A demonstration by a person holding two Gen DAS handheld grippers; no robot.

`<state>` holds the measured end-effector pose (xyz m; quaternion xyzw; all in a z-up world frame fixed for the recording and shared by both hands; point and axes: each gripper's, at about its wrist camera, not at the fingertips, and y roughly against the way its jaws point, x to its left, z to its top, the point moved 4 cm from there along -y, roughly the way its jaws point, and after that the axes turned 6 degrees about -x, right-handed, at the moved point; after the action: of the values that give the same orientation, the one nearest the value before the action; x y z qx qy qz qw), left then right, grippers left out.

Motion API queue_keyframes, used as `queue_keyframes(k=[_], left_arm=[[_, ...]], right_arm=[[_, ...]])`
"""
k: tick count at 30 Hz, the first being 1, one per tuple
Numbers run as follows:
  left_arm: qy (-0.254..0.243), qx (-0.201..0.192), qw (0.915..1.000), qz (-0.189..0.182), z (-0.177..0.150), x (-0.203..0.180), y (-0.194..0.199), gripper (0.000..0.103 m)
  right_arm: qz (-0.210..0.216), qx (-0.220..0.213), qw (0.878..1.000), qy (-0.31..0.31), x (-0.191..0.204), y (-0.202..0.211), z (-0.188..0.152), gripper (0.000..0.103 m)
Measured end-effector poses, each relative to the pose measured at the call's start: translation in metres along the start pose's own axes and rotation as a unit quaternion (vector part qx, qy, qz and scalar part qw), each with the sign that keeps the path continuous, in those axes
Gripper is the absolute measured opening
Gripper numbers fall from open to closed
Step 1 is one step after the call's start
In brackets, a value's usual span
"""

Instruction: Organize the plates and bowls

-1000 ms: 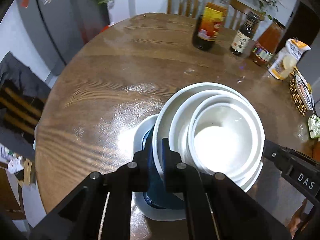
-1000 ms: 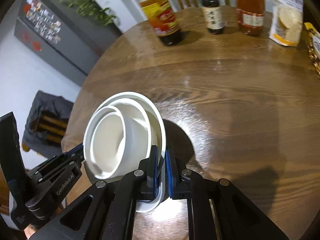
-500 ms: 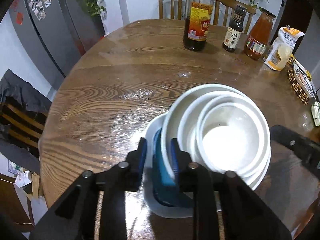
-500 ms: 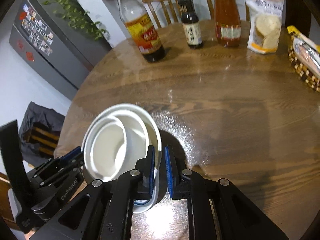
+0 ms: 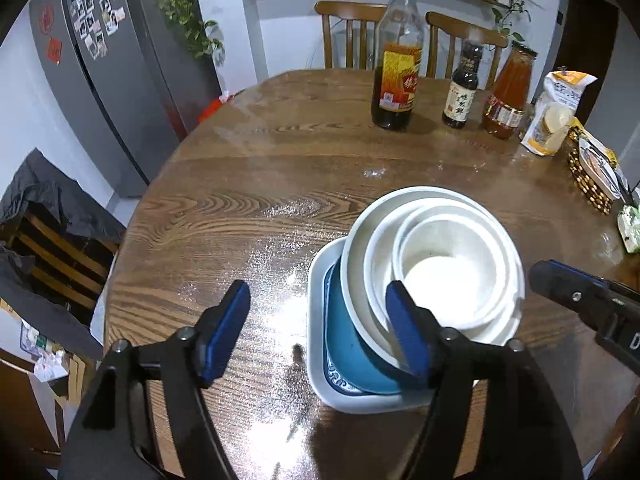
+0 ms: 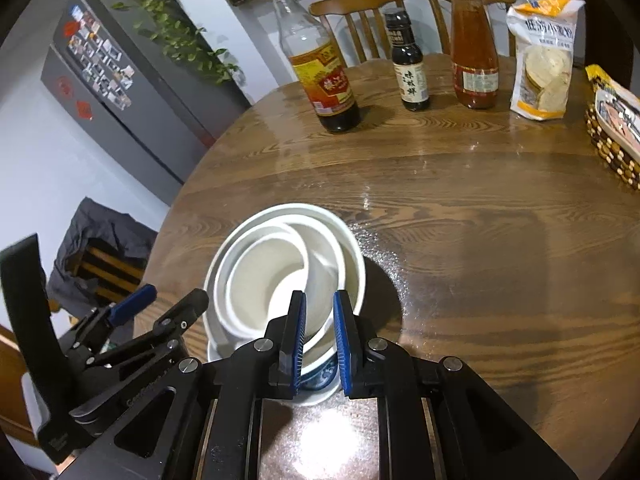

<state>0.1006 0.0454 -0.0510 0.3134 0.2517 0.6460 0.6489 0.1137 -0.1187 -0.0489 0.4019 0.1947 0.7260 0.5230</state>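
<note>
Three nested white bowls sit tilted on a blue plate, which lies in a white square plate on the round wooden table. My left gripper is wide open just in front of the stack and holds nothing. My right gripper is partly open, with its blue pads either side of the bowls' near rim and apart from it. The left gripper also shows at the lower left of the right wrist view.
At the table's far side stand a large soy sauce bottle, a small dark bottle, a red sauce jar, a snack bag and a woven basket. Wooden chairs and a grey fridge stand beyond.
Both grippers let go of the bowls' rim and drew back towards me. The left opened wide, the right opened a little. The stack now rests on the plates.
</note>
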Motion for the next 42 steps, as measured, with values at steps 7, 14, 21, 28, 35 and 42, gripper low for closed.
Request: queue_keyframes(k=[7, 14, 21, 28, 35, 42], left_arm=[[-0.022, -0.028, 0.9993, 0.008, -0.001, -0.004, 0.018, 0.079], [-0.027, -0.054, 0.9981, 0.015, -0.002, -0.004, 0.035, 0.089], [-0.023, -0.061, 0.9977, 0.019, -0.005, -0.002, 0.044, 0.096], [-0.008, -0.059, 0.9981, 0.015, -0.011, 0.004, 0.050, 0.102], [0.011, -0.039, 0.9991, -0.009, -0.022, 0.007, 0.050, 0.102], [0.035, -0.011, 0.9992, -0.015, -0.034, 0.013, 0.045, 0.102]], right_arm=[[-0.009, -0.031, 0.999, 0.042, 0.014, 0.020, -0.006, 0.052], [-0.012, -0.045, 0.997, 0.056, 0.013, 0.032, -0.010, 0.067], [-0.026, -0.040, 0.997, 0.059, 0.002, 0.035, -0.017, 0.069], [-0.024, -0.018, 0.997, 0.071, -0.001, 0.034, -0.033, 0.085], [-0.028, 0.005, 0.995, 0.097, 0.004, 0.024, -0.051, 0.093], [-0.026, 0.008, 0.993, 0.114, 0.013, 0.022, -0.060, 0.093]])
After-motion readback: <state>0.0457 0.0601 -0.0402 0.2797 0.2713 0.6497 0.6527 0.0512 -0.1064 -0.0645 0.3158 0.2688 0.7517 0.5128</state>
